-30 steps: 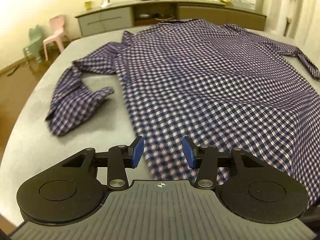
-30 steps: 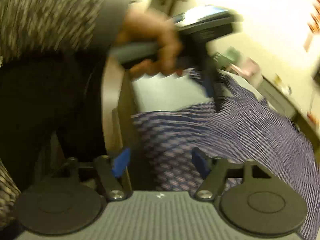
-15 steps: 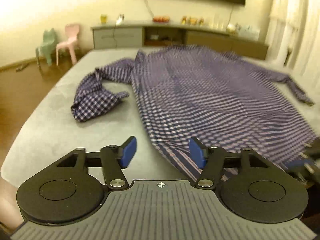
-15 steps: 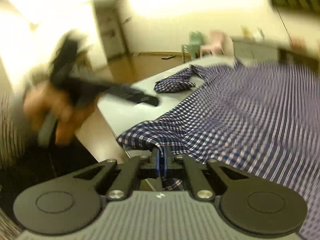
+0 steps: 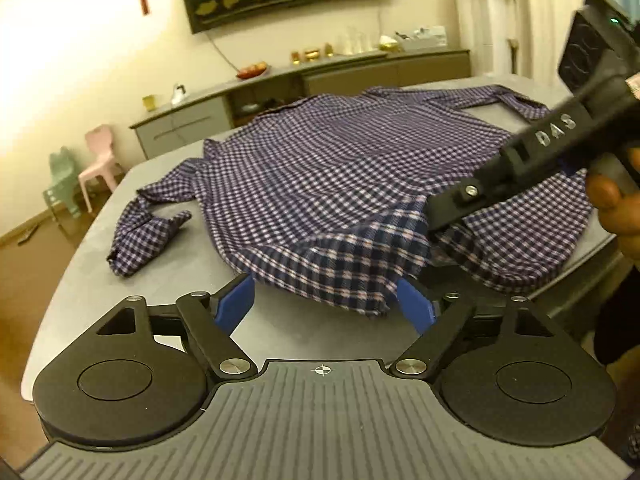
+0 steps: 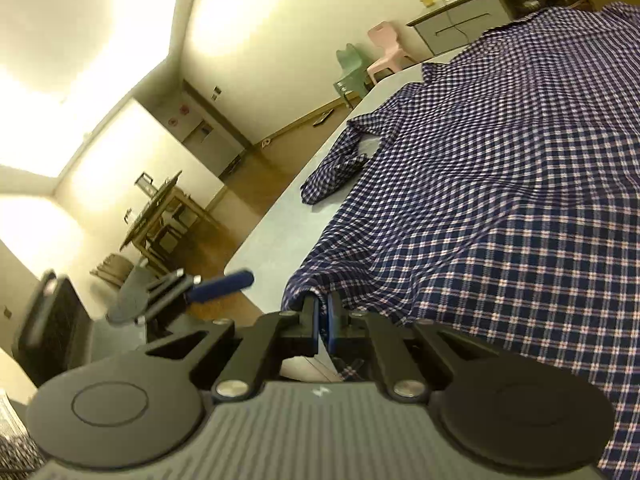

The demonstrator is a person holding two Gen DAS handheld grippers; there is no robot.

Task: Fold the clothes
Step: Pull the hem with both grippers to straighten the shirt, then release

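Observation:
A blue-and-white checked shirt (image 5: 360,176) lies spread on the grey table (image 5: 168,280), one sleeve bunched at the left (image 5: 140,236). My right gripper (image 5: 434,222) comes in from the right, shut on the shirt's near hem and holding it raised off the table. In the right wrist view its pads (image 6: 322,320) pinch that hem of the shirt (image 6: 500,208). My left gripper (image 5: 326,306) is at the near table edge with jaws opening; the lifted hem hangs between its blue pads (image 5: 236,304), which do not press it. One blurred blue finger (image 6: 224,282) of it shows in the right wrist view.
A person's hand (image 5: 612,200) holds the right gripper. Behind the table stand a grey sideboard (image 5: 180,124) with small items, a pink chair (image 5: 98,160) and a green chair (image 5: 60,176). A wooden table with chairs (image 6: 160,208) stands across the brown floor.
My right gripper closed on the shirt's near hem and raised it. My left gripper widened and drew back to the near edge, where the lifted hem now hangs between its pads.

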